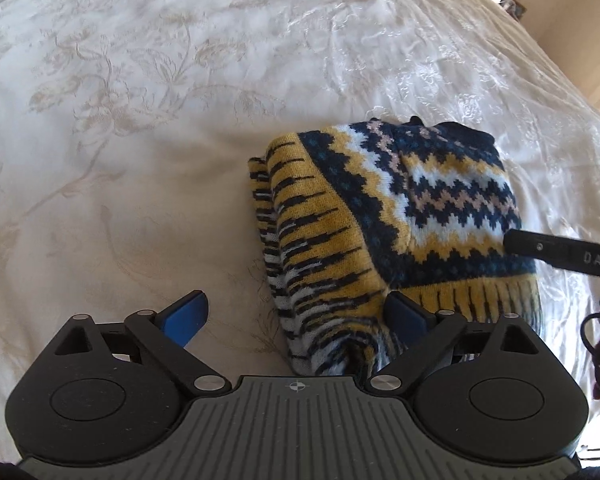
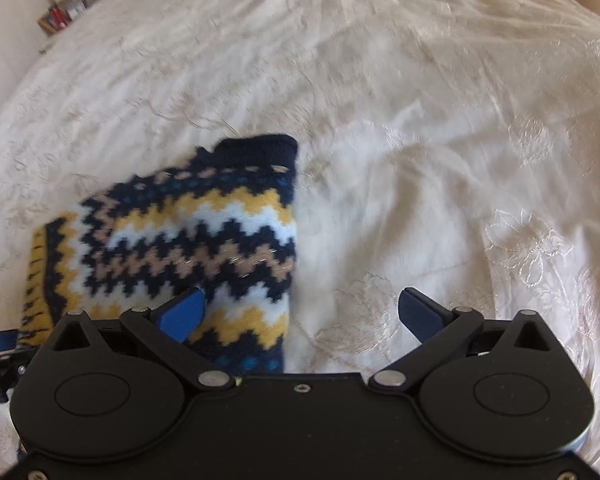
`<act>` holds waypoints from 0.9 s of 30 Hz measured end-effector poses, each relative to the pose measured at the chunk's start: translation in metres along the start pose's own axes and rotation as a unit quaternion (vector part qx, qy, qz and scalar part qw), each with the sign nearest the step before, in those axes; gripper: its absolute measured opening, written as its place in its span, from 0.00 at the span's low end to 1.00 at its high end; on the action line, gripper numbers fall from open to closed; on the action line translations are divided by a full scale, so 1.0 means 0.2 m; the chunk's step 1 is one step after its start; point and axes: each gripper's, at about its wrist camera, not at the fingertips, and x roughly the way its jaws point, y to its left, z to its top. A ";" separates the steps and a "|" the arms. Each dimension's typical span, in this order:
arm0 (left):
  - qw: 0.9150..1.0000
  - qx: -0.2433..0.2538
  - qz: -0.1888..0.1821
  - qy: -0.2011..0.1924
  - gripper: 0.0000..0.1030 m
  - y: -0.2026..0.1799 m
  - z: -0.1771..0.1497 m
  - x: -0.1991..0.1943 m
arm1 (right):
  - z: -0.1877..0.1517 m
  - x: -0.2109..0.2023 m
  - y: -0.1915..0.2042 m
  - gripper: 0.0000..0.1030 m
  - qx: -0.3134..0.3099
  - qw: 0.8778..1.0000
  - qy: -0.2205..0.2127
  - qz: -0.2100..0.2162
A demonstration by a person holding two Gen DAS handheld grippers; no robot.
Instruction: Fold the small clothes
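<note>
Knitwear is sitting folded on the bed: a small knitted sweater [image 1: 400, 216] with navy, yellow, white and tan zigzag bands, bundled into a compact packet on the cream floral-embroidered bedspread [image 1: 140, 120]. In the left wrist view it's lying nearer the bedspread's right edge than the left, with its yellow-and-navy striped part facing the left side and a fringed yellow band running along the near side.

Left gripper [image 1: 296, 320] is hanging over the near-left corner of the packet with its blue-padded jaws spread wide; one pad is sitting over the knit, the other over bare bedspread, and nothing is pinched. Can't tell whether that pad is actually touching the wool.

Right gripper [image 2: 302, 314] is also gaping wide and gripping nothing, straddling the sweater's right edge, one pad above the zigzag pattern and one above the bedspread. That view is a bit blurry. Its black finger is poking into the left view over the sweater's right side.
</note>
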 end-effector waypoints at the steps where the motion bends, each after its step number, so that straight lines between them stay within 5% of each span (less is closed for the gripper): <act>1: 1.000 0.007 -0.001 0.000 0.93 0.00 -0.02 -0.01 | -0.03 -0.01 0.02 0.99 -0.008 1.000 0.002 -0.001; 15: 1.000 0.012 -0.009 0.013 0.93 0.09 -0.20 -0.12 | -0.36 -0.16 0.07 1.00 -0.007 0.999 0.032 0.009; 27: 0.989 0.034 0.023 -0.142 0.93 -0.17 -0.24 -0.63 | -0.37 -0.53 0.10 0.99 -0.028 0.994 -0.076 0.072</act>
